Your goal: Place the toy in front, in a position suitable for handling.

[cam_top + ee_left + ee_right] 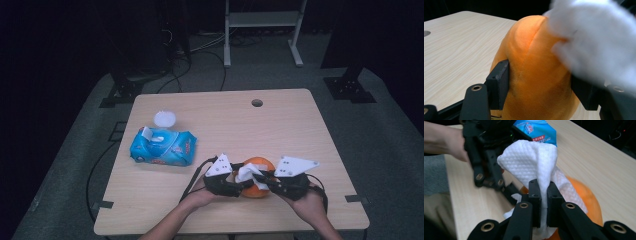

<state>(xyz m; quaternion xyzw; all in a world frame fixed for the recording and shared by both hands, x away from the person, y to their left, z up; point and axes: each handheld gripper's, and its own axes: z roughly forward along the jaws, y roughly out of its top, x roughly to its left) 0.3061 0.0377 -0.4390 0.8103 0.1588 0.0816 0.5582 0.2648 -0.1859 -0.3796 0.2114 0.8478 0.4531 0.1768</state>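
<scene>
An orange soft ball-like toy [260,176] rests near the table's front edge, between both hands. My left gripper [239,187] is shut on the orange toy [536,75], its jaws pressing in from both sides. My right gripper [266,181] is shut on a white wet wipe [534,165], which stands up between its jaws and drapes over the orange toy [586,200]. The wipe [248,173] lies on the toy's top. In the left gripper view the wipe [596,40] is a blurred white mass at upper right. The left gripper [486,167] appears behind the wipe.
A blue pack of wet wipes [163,147] with its flap open lies at the table's left, a white round lid [164,119] just behind it. A cable hole [257,103] sits near the far edge. The light wooden table [300,130] has bare room on the right.
</scene>
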